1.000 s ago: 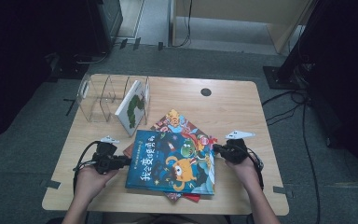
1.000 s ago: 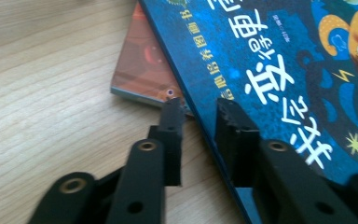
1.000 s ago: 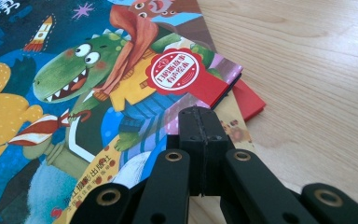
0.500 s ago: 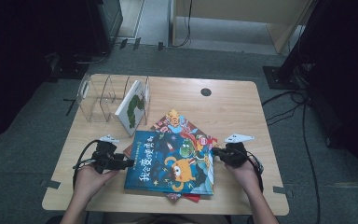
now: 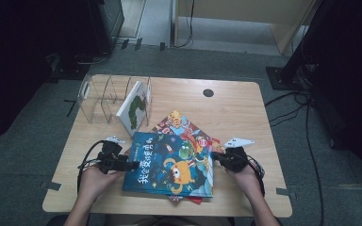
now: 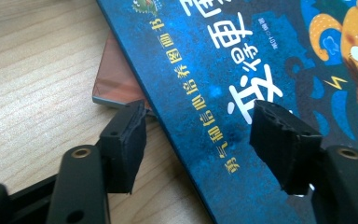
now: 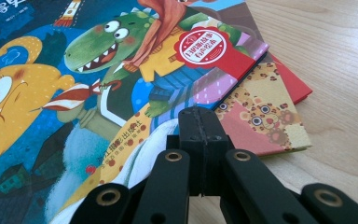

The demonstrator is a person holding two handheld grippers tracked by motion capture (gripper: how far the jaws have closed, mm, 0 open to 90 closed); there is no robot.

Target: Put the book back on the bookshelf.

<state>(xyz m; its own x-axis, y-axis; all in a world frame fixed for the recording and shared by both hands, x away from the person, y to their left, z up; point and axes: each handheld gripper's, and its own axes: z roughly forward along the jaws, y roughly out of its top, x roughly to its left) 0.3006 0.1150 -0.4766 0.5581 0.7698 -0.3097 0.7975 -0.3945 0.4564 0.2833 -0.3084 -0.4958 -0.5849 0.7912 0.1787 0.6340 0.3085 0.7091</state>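
Four picture books: one blue-covered book [image 5: 169, 165] tops a stack of three on the desk [image 5: 235, 108], one white book [image 5: 134, 109] stands in the single clear rack [image 5: 99, 99]. Two grippers.

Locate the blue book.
In the high view, the blue book tops the stack at the table's near middle, between both grippers, before the clear rack.

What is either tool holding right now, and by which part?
Nothing is held. The left tool has just been opening; its jaws straddle the blue book's spine edge without pressing. The right tool is shut, empty, at the book's right edge.
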